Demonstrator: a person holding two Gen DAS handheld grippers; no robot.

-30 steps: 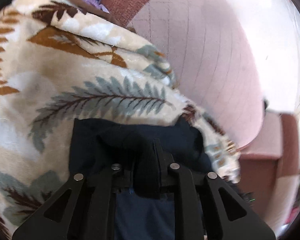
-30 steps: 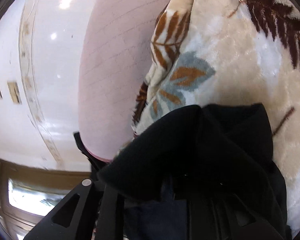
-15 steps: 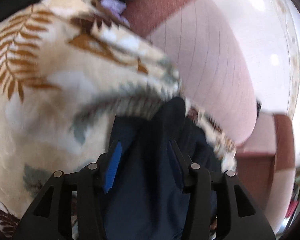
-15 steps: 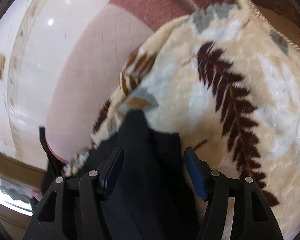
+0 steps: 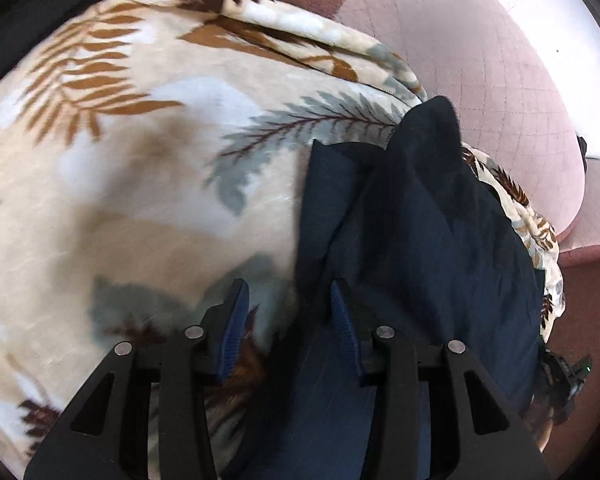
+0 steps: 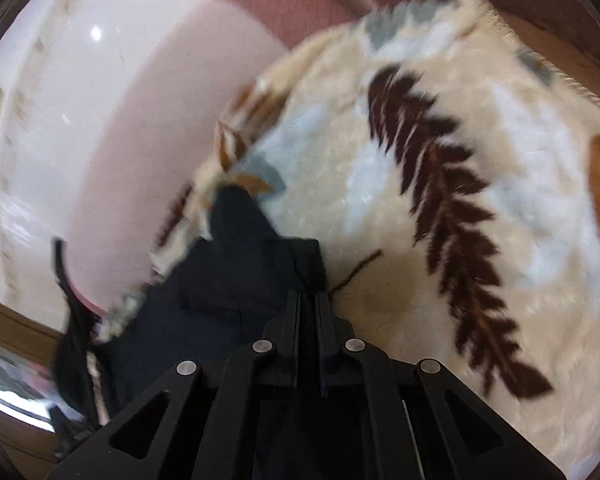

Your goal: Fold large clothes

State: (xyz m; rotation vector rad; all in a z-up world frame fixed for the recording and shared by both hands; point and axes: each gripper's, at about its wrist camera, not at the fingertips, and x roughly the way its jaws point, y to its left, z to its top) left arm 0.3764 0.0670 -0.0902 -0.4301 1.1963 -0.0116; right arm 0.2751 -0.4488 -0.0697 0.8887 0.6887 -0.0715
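Leaf-patterned blanket [image 5: 148, 184] covers the surface. Right claw [image 6: 309, 300], its jaws having just been closing, pinches the navy garment [image 5: 420, 248] edge. Left claw [image 5: 286, 312] stands part-open, gripping nothing. Refold stage; next, regrip left and carry the edge across.

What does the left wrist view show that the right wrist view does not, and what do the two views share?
Only the left wrist view shows the left gripper with its blue pads apart over the garment's edge, and a grey-green fern print; its jaws have just been closing.

Only the right wrist view shows the right gripper with its jaws nearly together, having just closed on the garment's edge, and a dark brown fern print.

Both show the dark navy garment lying on the leaf-patterned blanket, beside pink upholstery.
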